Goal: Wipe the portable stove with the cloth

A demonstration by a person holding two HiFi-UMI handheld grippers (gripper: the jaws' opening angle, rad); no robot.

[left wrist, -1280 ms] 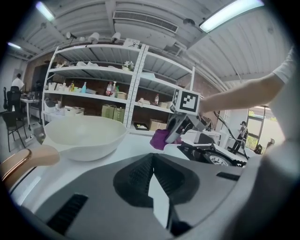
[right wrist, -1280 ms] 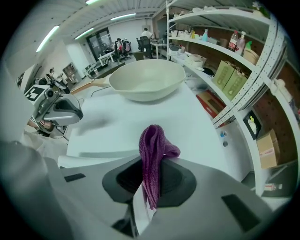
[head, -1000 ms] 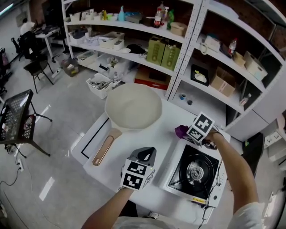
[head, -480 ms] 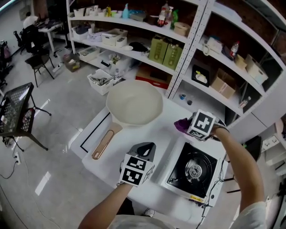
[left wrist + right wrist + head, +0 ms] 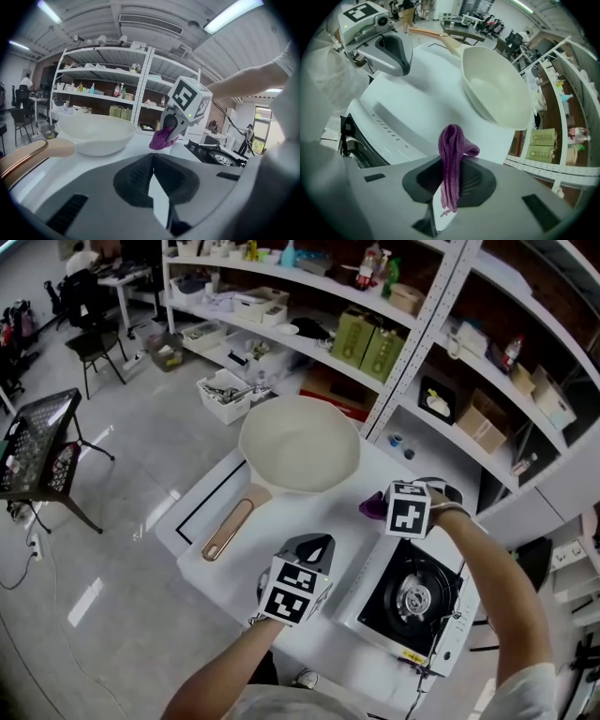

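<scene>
The portable stove (image 5: pixel 412 601), white with a black burner top, sits at the table's right end; its edge also shows in the left gripper view (image 5: pixel 216 154) and the right gripper view (image 5: pixel 358 143). My right gripper (image 5: pixel 377 509) hovers just beyond the stove's far left corner, shut on a purple cloth (image 5: pixel 370 510) that hangs from its jaws (image 5: pixel 452 159). The left gripper view shows that cloth (image 5: pixel 161 137) above the table. My left gripper (image 5: pixel 314 547) is shut and empty, low over the table to the left of the stove.
A large white pan (image 5: pixel 300 444) with a tan handle (image 5: pixel 230 529) lies on the white table (image 5: pixel 281 521) behind both grippers. Metal shelving (image 5: pixel 412 343) with boxes and bottles stands beyond the table. A black crate on a stand (image 5: pixel 33 451) is on the floor at left.
My right gripper has drifted a little toward the pan with the cloth still in it. The left gripper has hardly moved.
</scene>
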